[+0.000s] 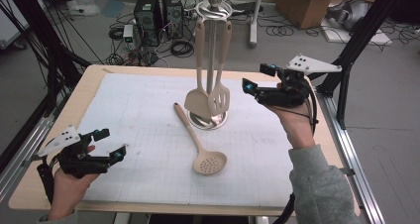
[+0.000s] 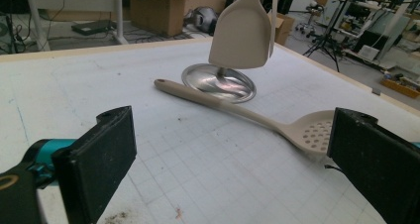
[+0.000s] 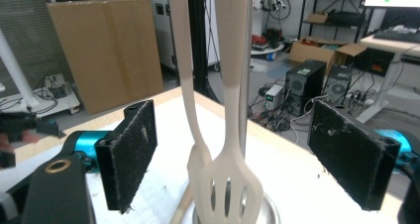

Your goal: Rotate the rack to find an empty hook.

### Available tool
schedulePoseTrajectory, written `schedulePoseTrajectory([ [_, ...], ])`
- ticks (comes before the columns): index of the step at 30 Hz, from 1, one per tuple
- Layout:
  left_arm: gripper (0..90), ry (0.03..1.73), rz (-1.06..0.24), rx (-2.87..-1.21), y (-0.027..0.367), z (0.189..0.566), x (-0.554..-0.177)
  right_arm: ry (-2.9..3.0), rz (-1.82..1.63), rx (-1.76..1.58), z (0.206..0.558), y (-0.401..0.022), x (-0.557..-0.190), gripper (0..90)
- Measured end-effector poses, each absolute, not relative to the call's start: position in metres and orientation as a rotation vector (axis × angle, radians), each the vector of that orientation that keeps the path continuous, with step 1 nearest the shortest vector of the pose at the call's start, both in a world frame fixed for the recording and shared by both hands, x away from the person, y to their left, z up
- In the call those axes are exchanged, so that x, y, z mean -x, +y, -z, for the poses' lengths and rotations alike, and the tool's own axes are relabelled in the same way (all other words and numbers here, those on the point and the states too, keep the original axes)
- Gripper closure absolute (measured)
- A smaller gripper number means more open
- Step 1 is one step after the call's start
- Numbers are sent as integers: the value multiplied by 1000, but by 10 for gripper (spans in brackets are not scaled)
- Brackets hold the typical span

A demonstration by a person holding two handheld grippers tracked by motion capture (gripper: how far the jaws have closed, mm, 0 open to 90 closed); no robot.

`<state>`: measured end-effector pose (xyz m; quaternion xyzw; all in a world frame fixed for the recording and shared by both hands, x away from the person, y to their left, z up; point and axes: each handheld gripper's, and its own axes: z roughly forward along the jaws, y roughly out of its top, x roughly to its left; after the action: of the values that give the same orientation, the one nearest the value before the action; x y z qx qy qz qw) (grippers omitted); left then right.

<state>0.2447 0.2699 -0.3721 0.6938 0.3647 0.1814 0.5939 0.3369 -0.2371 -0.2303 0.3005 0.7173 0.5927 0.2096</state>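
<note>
A metal utensil stand (image 1: pixel 214 16) rises from a round base (image 1: pixel 208 120) at the table's middle. A beige solid spatula (image 1: pixel 197 103) and a beige slotted spatula (image 1: pixel 219 99) hang from it. A beige perforated spoon (image 1: pixel 209 162) lies on the white mat in front of the base, handle toward the stand. My right gripper (image 1: pixel 253 91) hovers right of the hanging spatulas, open, nothing between its jaws; its view has the slotted spatula (image 3: pixel 229 184) ahead. My left gripper (image 1: pixel 111 145) rests open at the front left; the spoon (image 2: pixel 312 132) lies beyond it.
The white gridded mat (image 1: pixel 148 135) covers most of the wooden table (image 1: pixel 89 75). Beyond the far edge stand computer towers (image 1: pixel 158 13), cables and cardboard boxes (image 1: pixel 307 3). Black frame posts (image 1: pixel 356 40) stand at the right.
</note>
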Motion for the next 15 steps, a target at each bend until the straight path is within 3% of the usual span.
schedulePoseTrajectory([
  [15,54,820,-432,-1633,255,370,-243,2035,-1635,-875,283,-254,-312,166],
])
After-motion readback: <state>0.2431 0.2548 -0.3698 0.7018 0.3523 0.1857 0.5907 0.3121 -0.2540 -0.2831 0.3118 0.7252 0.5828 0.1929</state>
